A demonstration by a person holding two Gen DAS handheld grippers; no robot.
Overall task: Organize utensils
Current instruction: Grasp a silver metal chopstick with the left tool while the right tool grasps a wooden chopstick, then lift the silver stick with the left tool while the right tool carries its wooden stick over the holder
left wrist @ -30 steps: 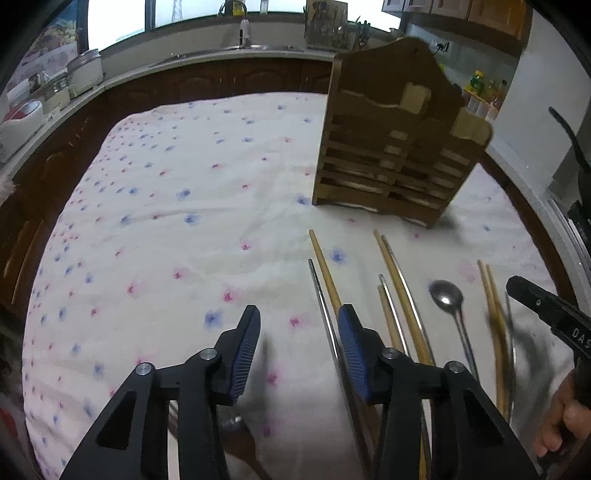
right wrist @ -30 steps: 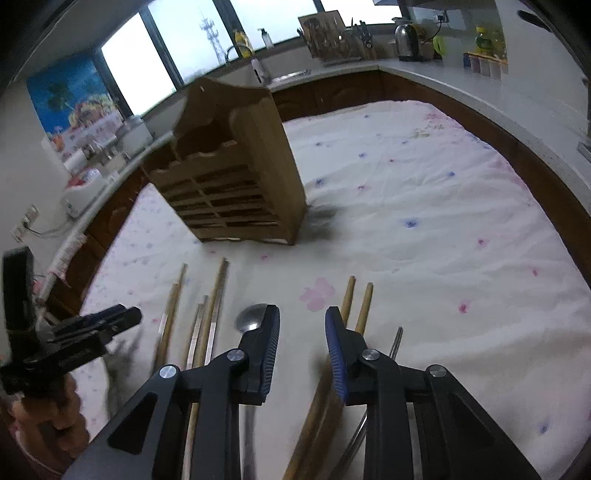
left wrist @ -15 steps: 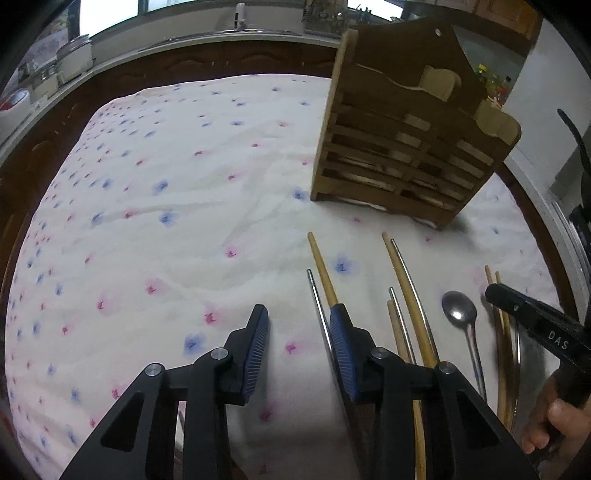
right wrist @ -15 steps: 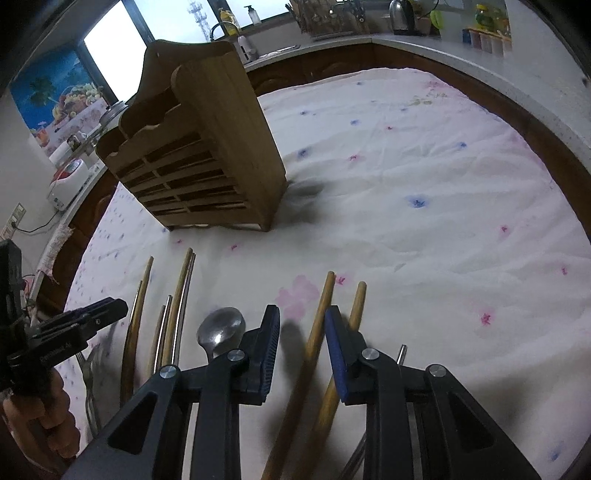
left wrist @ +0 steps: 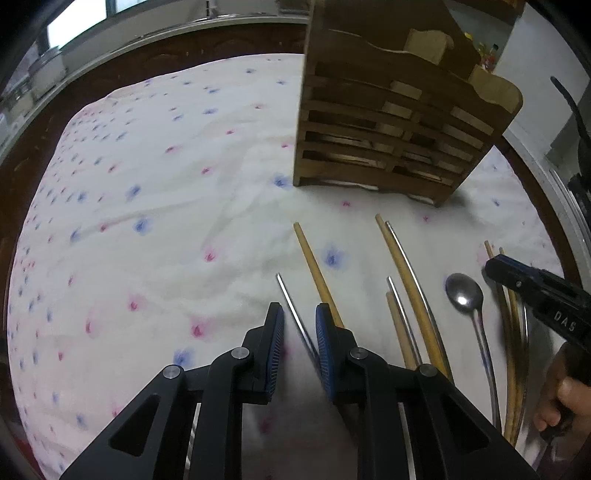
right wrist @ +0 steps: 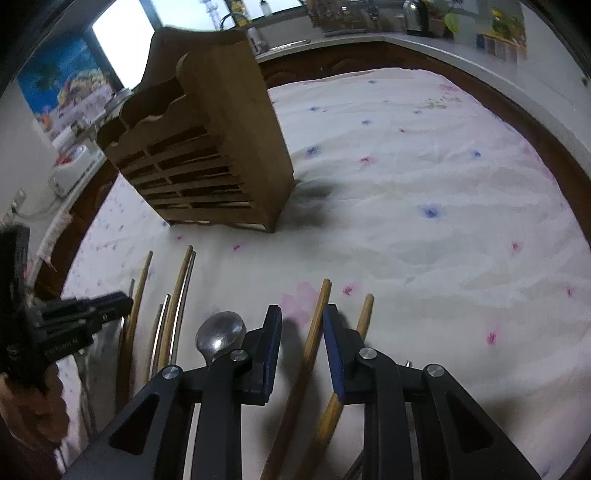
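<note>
A wooden utensil holder (left wrist: 399, 122) stands on the flowered cloth; it also shows in the right wrist view (right wrist: 207, 158). In front of it lie several wooden and metal chopsticks and a metal spoon (left wrist: 464, 295). My left gripper (left wrist: 298, 317) is open, low over the cloth, its jaws astride a metal chopstick (left wrist: 291, 299) with a wooden chopstick (left wrist: 314, 266) just right. My right gripper (right wrist: 301, 325) is open, its jaws astride a wooden chopstick (right wrist: 314, 325); a second wooden one (right wrist: 364, 314) lies right of it, the spoon (right wrist: 220, 330) left.
The white flowered cloth (left wrist: 147, 221) covers a round table with a dark wooden rim. Kitchen counters with appliances, a sink and bottles run behind it (right wrist: 369, 26). The left gripper shows at the left of the right wrist view (right wrist: 85, 314).
Both grippers have moved forward and down toward the chopsticks. The left jaws have narrowed around the metal chopstick; the right jaws now straddle a wooden chopstick.
</note>
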